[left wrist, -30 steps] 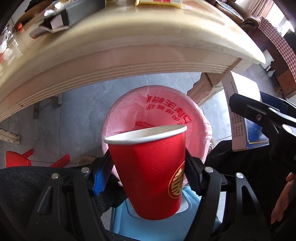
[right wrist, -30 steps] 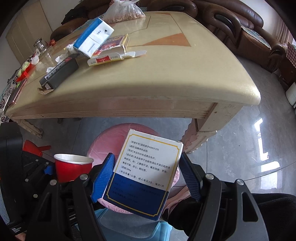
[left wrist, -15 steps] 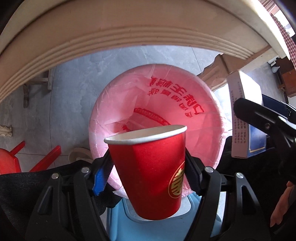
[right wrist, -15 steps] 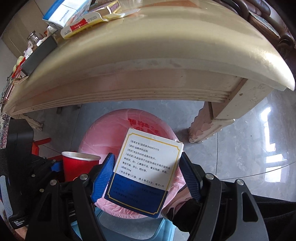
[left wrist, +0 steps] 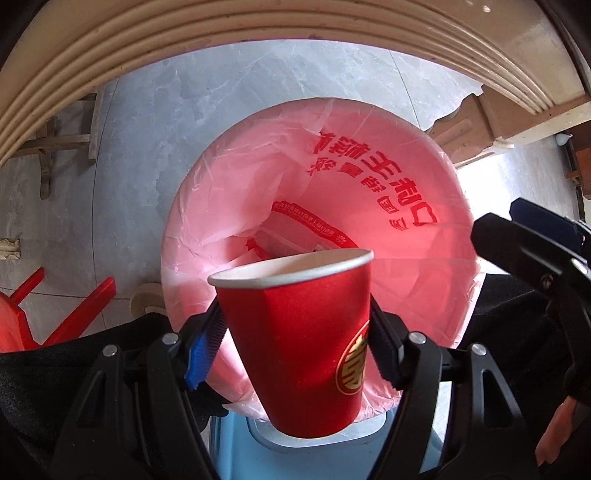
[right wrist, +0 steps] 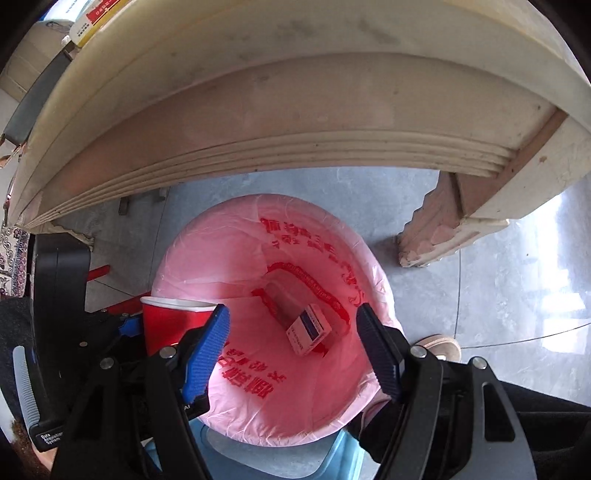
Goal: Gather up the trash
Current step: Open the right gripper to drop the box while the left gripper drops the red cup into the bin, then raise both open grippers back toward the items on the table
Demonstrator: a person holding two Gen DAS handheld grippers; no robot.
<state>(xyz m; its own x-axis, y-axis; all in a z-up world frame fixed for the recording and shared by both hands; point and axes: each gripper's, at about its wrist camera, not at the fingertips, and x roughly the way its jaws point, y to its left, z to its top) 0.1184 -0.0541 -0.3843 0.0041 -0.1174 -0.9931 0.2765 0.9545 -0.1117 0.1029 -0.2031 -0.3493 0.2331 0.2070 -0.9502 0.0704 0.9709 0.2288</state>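
A red paper cup point(left wrist: 295, 332) with a white rim stands upright between the pads of my left gripper point(left wrist: 295, 317), which is shut on it, over the near edge of a bin lined with a pink bag point(left wrist: 369, 177). My right gripper point(right wrist: 292, 314) hangs over the same bin point(right wrist: 229, 236), open, with nothing between its fingers. A white and blue medicine box point(right wrist: 308, 328) lies at the bottom of the bag beside another flat box. The cup point(right wrist: 166, 325) shows at the left of the right wrist view.
The cream table's moulded edge point(right wrist: 295, 110) overhangs the bin, with its carved leg point(right wrist: 443, 229) to the right. Boxes point(right wrist: 92, 14) lie on the tabletop. A red stool point(left wrist: 22, 325) stands on the grey tiles at left. A hand point(left wrist: 557, 435) shows at lower right.
Both grippers have sunk towards the bin, under the table edge. The medicine box has left the right gripper and now lies in the bag. The cup stays held.
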